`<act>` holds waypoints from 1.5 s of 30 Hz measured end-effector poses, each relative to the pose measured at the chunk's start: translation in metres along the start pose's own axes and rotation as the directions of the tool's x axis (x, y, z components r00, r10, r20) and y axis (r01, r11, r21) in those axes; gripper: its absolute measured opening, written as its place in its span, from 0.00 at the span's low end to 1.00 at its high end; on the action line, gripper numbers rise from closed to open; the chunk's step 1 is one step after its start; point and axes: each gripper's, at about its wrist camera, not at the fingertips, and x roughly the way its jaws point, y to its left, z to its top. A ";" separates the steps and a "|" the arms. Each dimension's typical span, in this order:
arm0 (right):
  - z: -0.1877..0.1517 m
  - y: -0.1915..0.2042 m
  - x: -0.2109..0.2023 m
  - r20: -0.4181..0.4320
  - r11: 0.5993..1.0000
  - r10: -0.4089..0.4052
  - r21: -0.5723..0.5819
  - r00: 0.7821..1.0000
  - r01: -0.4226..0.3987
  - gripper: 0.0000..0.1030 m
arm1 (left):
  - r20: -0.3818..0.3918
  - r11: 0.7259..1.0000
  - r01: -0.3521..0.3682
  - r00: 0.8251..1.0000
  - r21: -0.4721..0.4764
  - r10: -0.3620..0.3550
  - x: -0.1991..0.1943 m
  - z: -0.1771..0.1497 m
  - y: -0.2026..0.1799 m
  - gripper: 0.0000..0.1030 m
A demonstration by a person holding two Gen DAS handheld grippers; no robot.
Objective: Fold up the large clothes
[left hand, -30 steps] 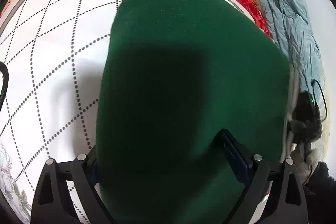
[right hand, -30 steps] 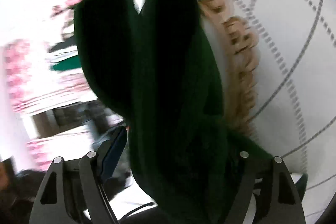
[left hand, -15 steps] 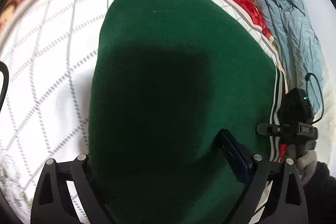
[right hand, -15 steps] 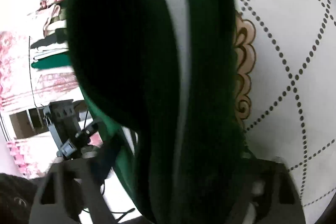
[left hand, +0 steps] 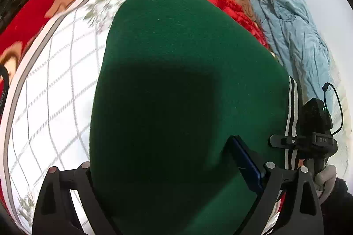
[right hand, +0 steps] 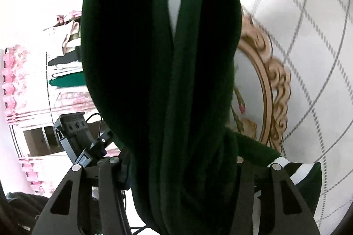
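The left claw (left hand: 176, 177) has its two black fingers spread wide, thick green cloth (left hand: 187, 91) bunched between them. The right claw (right hand: 178, 175) is likewise set wide, its fingers pressed against folded layers of the same cloth filling the gap.

Dark green garment (left hand: 176, 85) with white-striped edge, bunched in thick folds.

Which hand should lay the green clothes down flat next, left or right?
Probably the left. The left hand-held gripper has the dark green fleece garment spread smooth over the white quilted bedspread. The right hand-held gripper only pinches bunched, hanging folds.
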 end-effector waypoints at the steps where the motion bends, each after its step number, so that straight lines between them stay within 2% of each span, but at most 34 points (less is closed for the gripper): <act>1: 0.010 -0.003 -0.015 0.006 1.000 -0.003 0.001 1.000 0.003 0.56 | 0.001 1.000 0.005 1.000 0.004 -0.005 0.000 0.008 -0.004 0.92; 4: 0.035 0.007 -0.047 0.032 1.000 -0.018 0.001 0.999 0.018 0.56 | 0.011 1.000 0.021 1.000 0.023 -0.021 0.000 0.038 -0.017 0.92; 9: 0.119 0.024 -0.087 0.082 0.999 -0.042 0.013 0.996 0.041 0.56 | 0.018 0.997 0.042 0.999 0.063 -0.043 0.013 0.105 -0.042 0.92; 10: 0.132 0.029 -0.085 0.089 0.999 -0.044 0.014 0.995 0.043 0.56 | 0.021 0.996 0.044 0.999 0.074 -0.045 0.017 0.118 -0.046 0.92; 15: 0.238 0.025 -0.111 0.120 0.998 -0.053 0.032 0.991 0.049 0.56 | 0.027 0.993 0.045 0.999 0.112 -0.048 0.055 0.197 -0.063 0.92; 16: 0.262 0.020 -0.118 0.120 0.998 -0.055 0.041 0.991 0.050 0.56 | 0.023 0.993 0.047 0.998 0.113 -0.050 0.059 0.204 -0.062 0.92; 20: 0.338 0.010 -0.111 0.108 0.996 -0.066 0.061 0.992 0.060 0.56 | 0.007 0.994 0.041 0.999 0.098 -0.042 0.107 0.261 -0.056 0.92; 22: 0.387 0.007 -0.112 0.093 0.995 -0.075 0.075 0.993 0.068 0.56 | -0.011 0.995 0.039 0.999 0.088 -0.038 0.130 0.281 -0.050 0.92; 25: 0.450 -0.021 -0.095 0.063 0.987 -0.133 0.096 0.989 0.126 0.56 | -0.066 0.997 0.016 0.998 0.072 -0.011 0.177 0.305 -0.035 0.92; 28: 0.482 -0.035 -0.080 0.034 0.975 -0.195 0.113 0.980 0.190 0.56 | -0.109 0.995 -0.022 0.994 0.096 0.032 0.206 0.309 -0.023 0.92; 29: 0.483 -0.020 -0.066 0.029 0.974 -0.199 0.117 0.980 0.195 0.57 | -0.118 0.995 -0.012 0.993 0.101 0.024 0.212 0.309 -0.019 0.92; 31: 0.490 -0.025 -0.063 0.016 0.971 -0.209 0.120 0.978 0.206 0.60 | -0.125 0.993 -0.002 0.992 0.118 0.017 0.213 0.306 -0.018 0.93; 32: 0.483 -0.013 -0.051 0.015 0.970 -0.218 0.114 0.976 0.215 0.63 | -0.125 0.992 -0.003 0.992 0.126 0.019 0.212 0.303 -0.019 0.93; 33: 0.485 -0.013 -0.052 0.018 0.965 -0.241 0.109 0.970 0.238 0.68 | -0.125 0.992 -0.004 0.992 0.128 0.020 0.210 0.302 -0.020 0.94; 34: 0.472 -0.021 -0.050 0.021 0.961 -0.256 0.110 0.966 0.253 0.70 | -0.126 0.992 -0.007 0.992 0.127 0.023 0.210 0.302 -0.020 0.94; 37: 0.466 -0.018 -0.051 0.052 0.933 -0.353 0.097 0.934 0.348 0.80 | -0.122 0.993 -0.027 0.992 0.113 0.040 0.207 0.302 -0.019 0.94; 38: 0.463 -0.006 -0.050 0.068 0.915 -0.401 0.084 0.914 0.395 0.84 | -0.111 0.993 -0.039 0.992 0.115 0.052 0.205 0.302 -0.019 0.94; 39: 0.461 0.004 -0.051 0.099 0.884 -0.467 0.060 0.879 0.463 0.87 | -0.100 0.991 -0.055 0.993 0.121 0.067 0.204 0.305 -0.020 0.94; 41: 0.447 0.025 -0.047 0.136 0.844 -0.535 0.039 0.834 0.535 0.87 | -0.074 0.985 -0.101 0.991 0.140 0.113 0.201 0.305 -0.025 0.94; 44: 0.432 0.041 -0.045 0.188 0.781 -0.619 0.042 0.763 0.623 0.95 | -0.024 0.963 -0.201 0.978 0.179 0.208 0.190 0.296 -0.030 0.96; 45: 0.426 0.048 -0.045 0.211 0.745 -0.658 0.043 0.723 0.666 1.00 | 0.005 0.950 -0.247 0.968 0.190 0.250 0.184 0.292 -0.033 0.96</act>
